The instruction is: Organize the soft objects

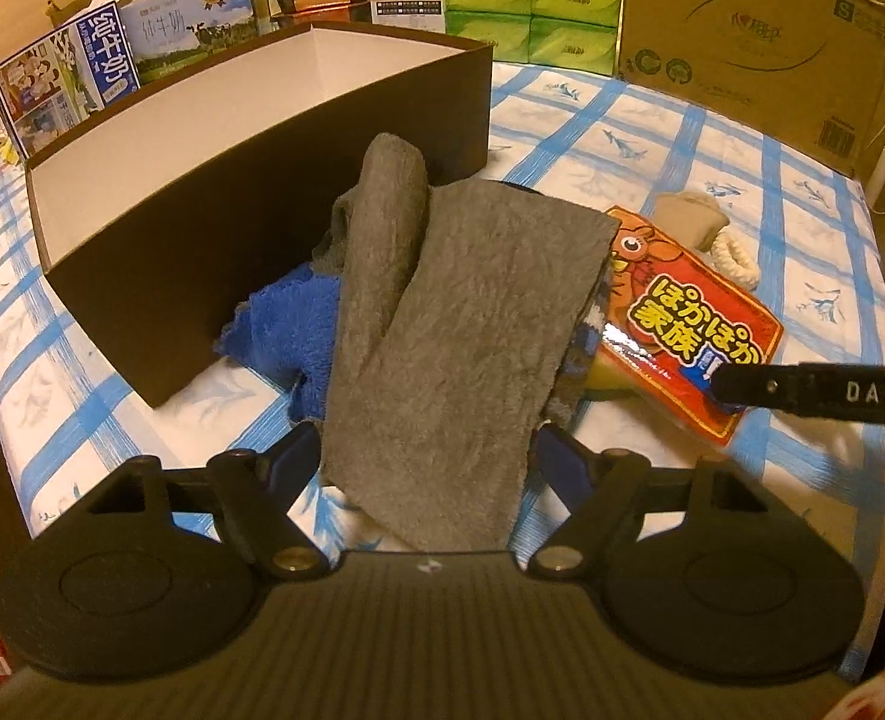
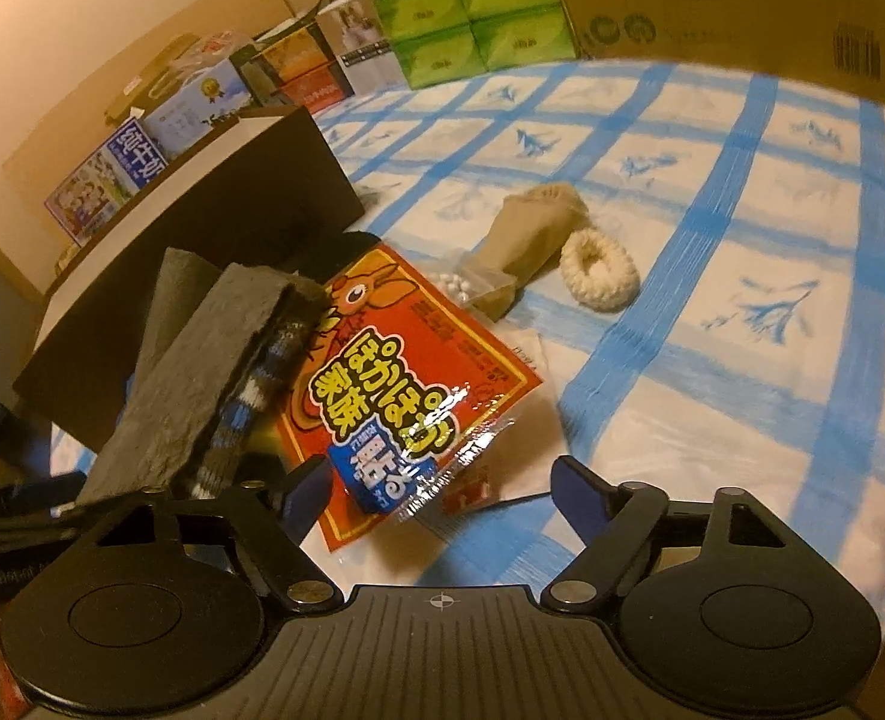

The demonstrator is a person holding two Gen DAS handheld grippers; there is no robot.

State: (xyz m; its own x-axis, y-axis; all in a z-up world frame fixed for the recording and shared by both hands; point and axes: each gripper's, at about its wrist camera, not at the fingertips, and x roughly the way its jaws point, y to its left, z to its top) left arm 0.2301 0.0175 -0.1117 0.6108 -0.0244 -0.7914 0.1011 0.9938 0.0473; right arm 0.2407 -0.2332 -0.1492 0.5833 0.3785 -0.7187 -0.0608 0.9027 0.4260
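My left claw [image 1: 427, 456]: spread, grey cloth [image 1: 460, 324] lying between its fingers, not pinched.
Cloth's axis: runs straight ahead of me toward the brown box [image 1: 160, 240].
My right claw [image 2: 439, 489]: spread over the red packet [image 2: 406, 372], farther from the cloth.

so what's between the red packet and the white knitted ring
In the right wrist view, a beige pouch lies between the red packet and the white ring.

Right hand-held gripper [image 2: 439, 495] gapes over the orange packet [image 2: 406, 372].
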